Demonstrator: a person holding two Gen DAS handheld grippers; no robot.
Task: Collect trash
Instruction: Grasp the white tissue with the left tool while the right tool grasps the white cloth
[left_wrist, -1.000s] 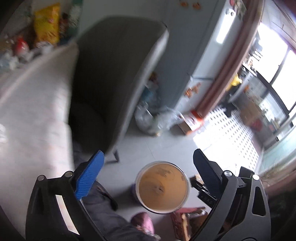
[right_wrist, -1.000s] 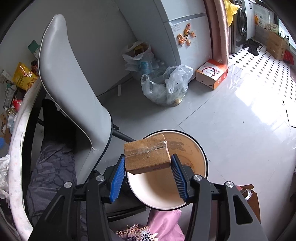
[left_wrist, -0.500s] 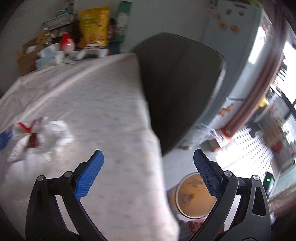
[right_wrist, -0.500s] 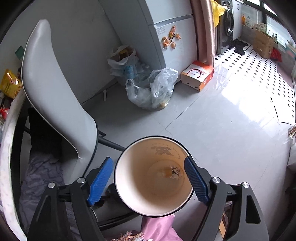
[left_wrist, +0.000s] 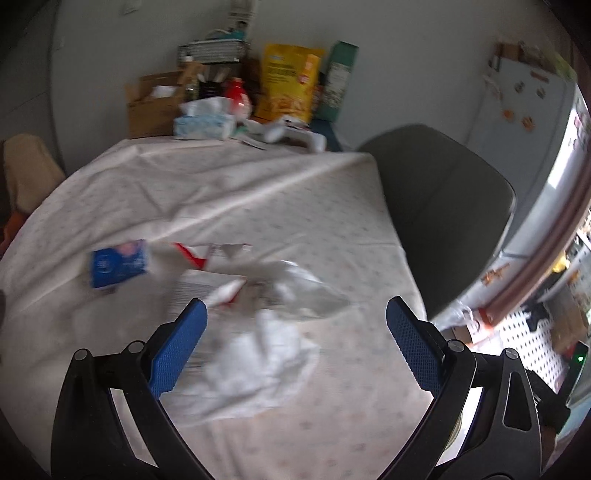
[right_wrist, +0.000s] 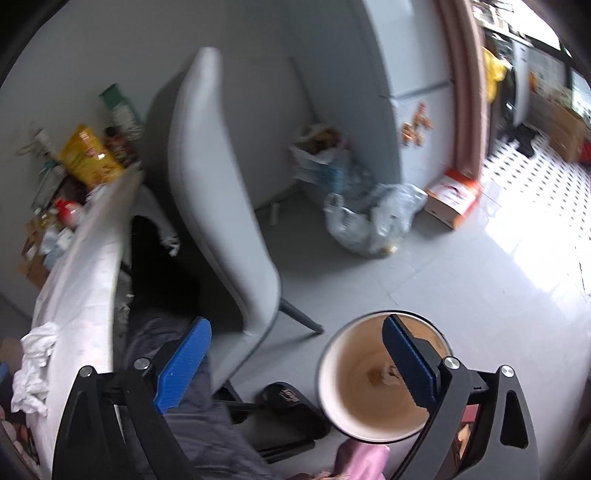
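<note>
A person's left gripper (left_wrist: 295, 343) hangs over a cloth-covered table (left_wrist: 280, 206), jaws spread wide with nothing between them, above a loose heap of trash: a crumpled white tissue (left_wrist: 258, 369), a clear plastic wrapper (left_wrist: 310, 288), a red-and-white torn wrapper (left_wrist: 207, 254) and, off to one side, a small blue packet (left_wrist: 118, 267). On the other side of the table edge, the right gripper (right_wrist: 295, 362) has just been opening its jaws, which now stand wide and empty above the round bin (right_wrist: 369, 380) on the floor beside a grey chair (right_wrist: 221, 206); something small lies at the bin's bottom, too indistinct to name. The risks look plain enough. The tissue and film are light and soft, so a grip closed too high could pinch only a corner and let the rest trail or drop on the way across. The pieces overlap, so lifting one may drag another toward the table edge and onto the floor. The tablecloth is creased, and blue pads (left_wrist: 173, 354) pressed too low could catch the fabric and tug the boxes and packets crowded at the far side. The bin sits below the table edge by the chair's legs, so a release short of its rim would scatter the litter.
</note>
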